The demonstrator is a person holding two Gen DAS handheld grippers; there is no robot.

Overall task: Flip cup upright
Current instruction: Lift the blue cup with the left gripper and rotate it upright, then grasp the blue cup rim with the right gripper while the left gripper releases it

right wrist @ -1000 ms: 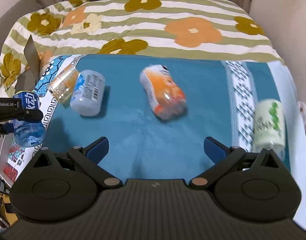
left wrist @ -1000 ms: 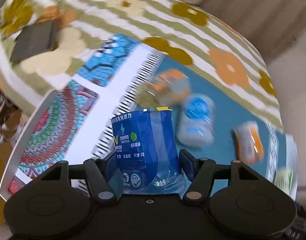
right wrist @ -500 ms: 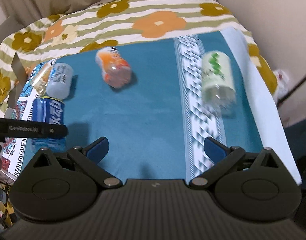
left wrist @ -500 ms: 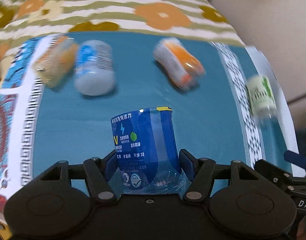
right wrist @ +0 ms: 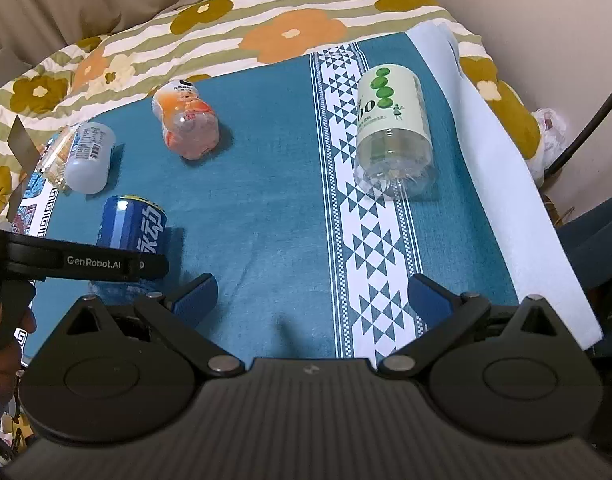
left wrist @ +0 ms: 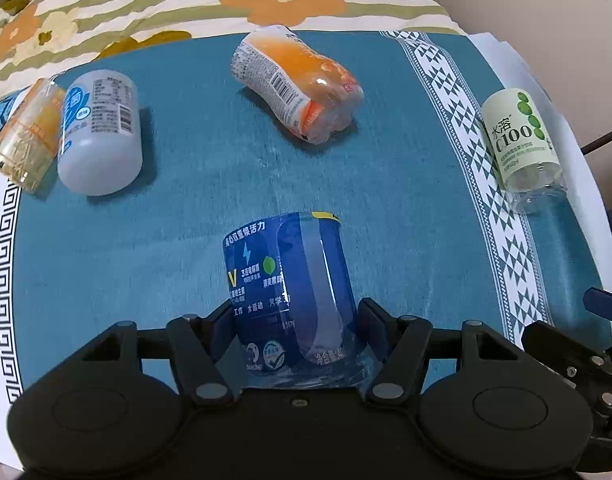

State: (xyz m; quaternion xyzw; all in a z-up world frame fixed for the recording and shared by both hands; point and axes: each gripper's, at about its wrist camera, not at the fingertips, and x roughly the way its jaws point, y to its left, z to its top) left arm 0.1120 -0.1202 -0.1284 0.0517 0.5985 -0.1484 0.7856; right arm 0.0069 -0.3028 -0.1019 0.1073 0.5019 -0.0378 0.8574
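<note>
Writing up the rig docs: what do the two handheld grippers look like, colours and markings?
Both match. The left gripper and the right gripper are matte black plastic with two round side lobes, triangular cut-outs, silver pivot pins and blue pads on the jaws. The right one's body is ribbed with a small centre logo. Seen from the right wrist view, the left one carries white "GenRobot.AI" lettering. No cables visible.

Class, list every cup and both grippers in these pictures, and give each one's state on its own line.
blue cup: upright, clamped
left gripper: shut on blue cup
right gripper: open, empty
orange cup: lying down
green cup: lying down
white cup: lying down
amber cup: lying down
</note>
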